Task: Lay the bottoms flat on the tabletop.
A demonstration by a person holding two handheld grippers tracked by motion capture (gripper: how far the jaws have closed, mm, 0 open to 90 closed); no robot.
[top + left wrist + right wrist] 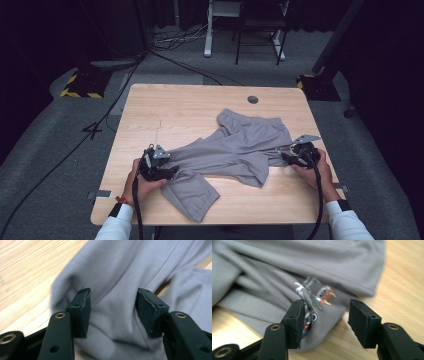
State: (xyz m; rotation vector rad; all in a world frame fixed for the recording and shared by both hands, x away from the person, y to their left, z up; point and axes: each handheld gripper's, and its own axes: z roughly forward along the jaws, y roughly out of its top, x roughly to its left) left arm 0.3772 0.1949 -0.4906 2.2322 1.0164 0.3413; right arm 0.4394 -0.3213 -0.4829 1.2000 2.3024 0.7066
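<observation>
A pair of grey shorts (235, 150) lies crumpled across the middle of the wooden table (190, 102), stretched between the two hand-held grippers. The right gripper (325, 317) has its jaws spread wide over a hem corner of the fabric: the cloth lies under and between them, and the pad (295, 320) on the left of that view rests at the cloth without pinching it. Just ahead of those jaws sits a small printed graphic (319, 298) in red, orange, green and white, a cartoon-like figure with white script beside it; the lettering is too blurred and creased to read. Bare wood shows on the right-hand side of that view, past the hem. The left gripper (112, 312) is also wide open, its jaws planted on either side of a rumpled fold of the same grey fabric, with a seam line running away ahead and light wood off to its left. In the high view the left gripper (155, 165) sits at the end of one leg, where the cloth folds back toward the person, and the right gripper (300, 152) sits at the garment's opposite edge, the elastic waistband (250, 119) lying beyond both. A round cable hole (253, 99) marks the far side of the table, well apart from the shorts. Past the table lie grey carpet, trailing cables (175, 40) and a white desk frame (210, 30).
</observation>
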